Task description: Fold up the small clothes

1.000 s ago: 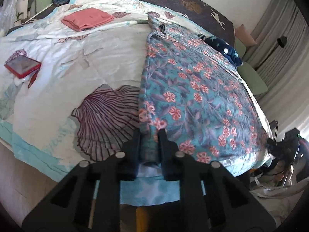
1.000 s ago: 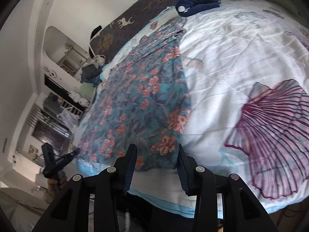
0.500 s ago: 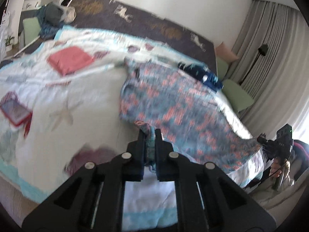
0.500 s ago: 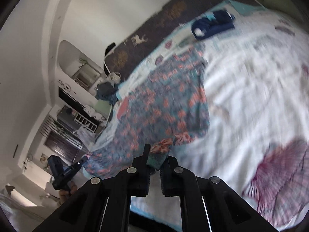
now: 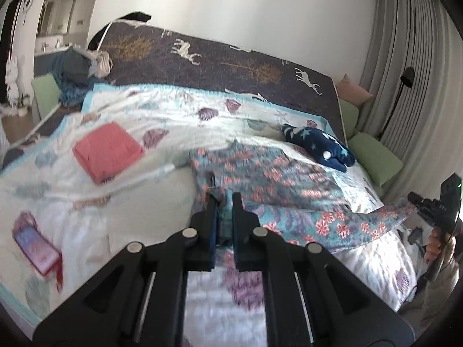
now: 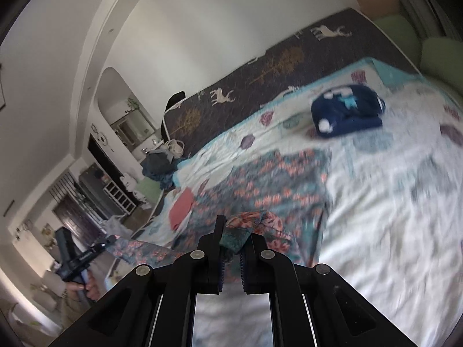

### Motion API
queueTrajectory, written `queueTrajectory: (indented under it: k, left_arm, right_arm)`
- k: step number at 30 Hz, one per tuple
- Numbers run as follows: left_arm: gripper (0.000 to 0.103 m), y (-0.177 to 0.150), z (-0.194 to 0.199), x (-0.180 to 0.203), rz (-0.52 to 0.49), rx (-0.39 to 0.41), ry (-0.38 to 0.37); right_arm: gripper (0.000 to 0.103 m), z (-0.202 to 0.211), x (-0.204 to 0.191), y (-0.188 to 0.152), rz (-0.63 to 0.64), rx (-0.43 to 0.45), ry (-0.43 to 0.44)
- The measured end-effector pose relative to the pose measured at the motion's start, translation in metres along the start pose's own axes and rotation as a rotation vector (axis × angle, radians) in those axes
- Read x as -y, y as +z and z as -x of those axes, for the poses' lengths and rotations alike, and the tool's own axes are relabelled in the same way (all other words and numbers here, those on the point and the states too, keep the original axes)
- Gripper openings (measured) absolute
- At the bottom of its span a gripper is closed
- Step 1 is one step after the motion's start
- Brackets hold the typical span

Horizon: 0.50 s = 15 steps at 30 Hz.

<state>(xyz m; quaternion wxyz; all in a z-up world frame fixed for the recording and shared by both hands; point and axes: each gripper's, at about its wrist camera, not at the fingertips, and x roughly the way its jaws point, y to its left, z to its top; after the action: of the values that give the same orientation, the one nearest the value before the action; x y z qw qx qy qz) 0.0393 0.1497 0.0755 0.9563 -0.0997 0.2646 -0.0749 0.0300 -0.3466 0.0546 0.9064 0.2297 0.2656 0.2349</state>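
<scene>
Floral garment [image 5: 289,173]: is being lifted off the quilt [image 5: 139,202], earlier lying flat.
Left gripper [image 5: 224,199]: clamped on hem.
Right gripper [image 6: 234,231]: clamped on hem.
Writing: none legible.

Left hand-held gripper [image 5: 225,202] clamped tight on a bunched hem of the floral garment [image 5: 277,173], angled slightly downward. Right hand-held gripper [image 6: 233,241] likewise pinched on a fold of the same cloth, tilted down a little. Bare fingers [image 6: 93,284] wrapped round the left handle, seen from the right wrist.
</scene>
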Motion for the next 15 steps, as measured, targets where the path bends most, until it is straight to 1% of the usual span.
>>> queueTrajectory:
  k: [4, 8, 13, 15]
  left_arm:
    - [0.010, 0.033, -0.027, 0.004, -0.013, 0.021, 0.014]
    - [0.010, 0.071, -0.069, 0.005, -0.007, 0.033, 0.045]
    - [0.010, 0.101, -0.124, 0.006, -0.008, 0.013, 0.068]
    - [0.010, 0.109, -0.150, 0.005, -0.007, -0.005, 0.085]
  right_arm:
    - [0.007, -0.024, 0.003, 0.031, 0.030, 0.029, -0.036]
    - [0.007, -0.057, 0.011, 0.070, 0.048, 0.054, -0.063]
    - [0.007, -0.104, 0.031, 0.108, 0.031, 0.054, -0.103]
    - [0.007, -0.129, 0.041, 0.122, 0.034, 0.039, -0.135]
